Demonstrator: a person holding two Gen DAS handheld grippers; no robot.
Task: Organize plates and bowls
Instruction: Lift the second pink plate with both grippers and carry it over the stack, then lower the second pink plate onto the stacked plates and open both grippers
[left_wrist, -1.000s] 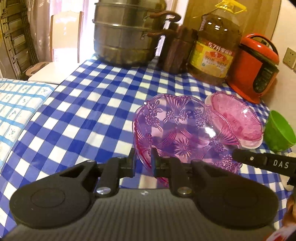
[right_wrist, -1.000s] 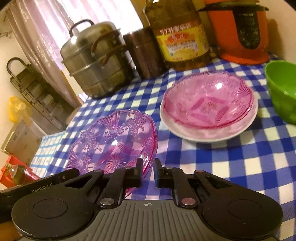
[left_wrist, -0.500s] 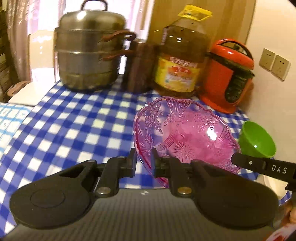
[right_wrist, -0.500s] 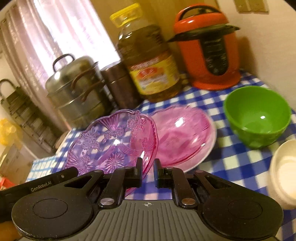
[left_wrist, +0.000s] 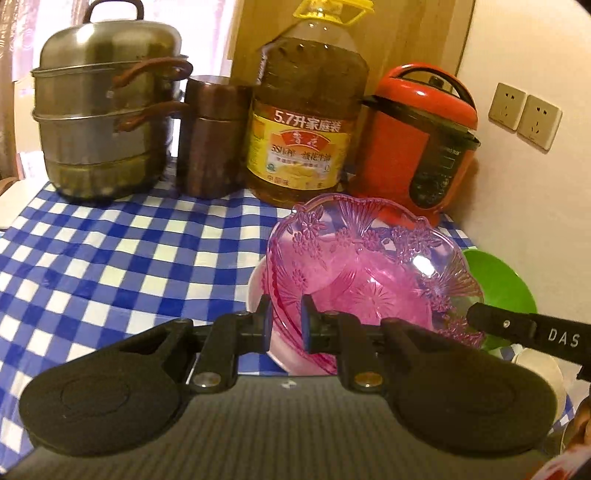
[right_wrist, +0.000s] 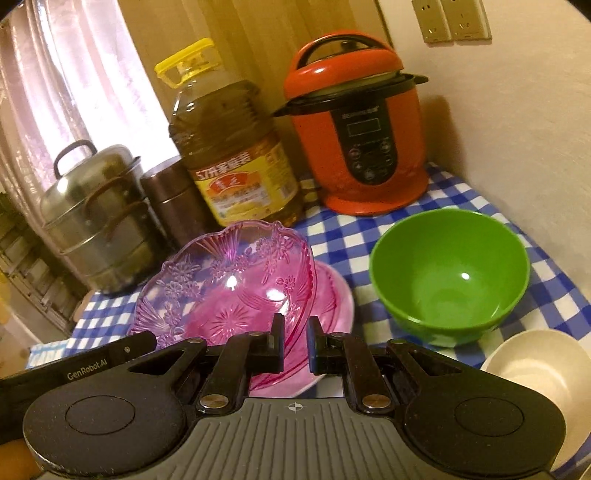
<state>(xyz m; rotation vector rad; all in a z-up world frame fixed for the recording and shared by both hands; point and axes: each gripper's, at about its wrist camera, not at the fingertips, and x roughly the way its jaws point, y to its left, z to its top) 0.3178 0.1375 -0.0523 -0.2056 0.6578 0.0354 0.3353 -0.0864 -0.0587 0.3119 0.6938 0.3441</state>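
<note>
Both grippers hold one clear purple glass dish (left_wrist: 369, 258) by opposite rims. My left gripper (left_wrist: 284, 321) is shut on its left rim. My right gripper (right_wrist: 295, 341) is shut on its right rim; the dish also shows there (right_wrist: 229, 280). The dish hangs tilted just above a pink glass bowl (right_wrist: 328, 291) that sits in a white plate (right_wrist: 345, 306) on the checked cloth. A green bowl (right_wrist: 450, 277) stands to the right, and a cream bowl (right_wrist: 535, 362) sits nearer at the right edge.
Along the back stand a steel steamer pot (left_wrist: 107, 122), a brown canister (left_wrist: 210, 136), a big oil bottle (left_wrist: 306, 122) and a red rice cooker (left_wrist: 421, 140). A wall (right_wrist: 517, 110) with sockets closes the right side.
Both grippers have carried the purple dish to the right and farther back, from beside the pink bowl to directly over it. The green and cream bowls have come closer in the right wrist view.
</note>
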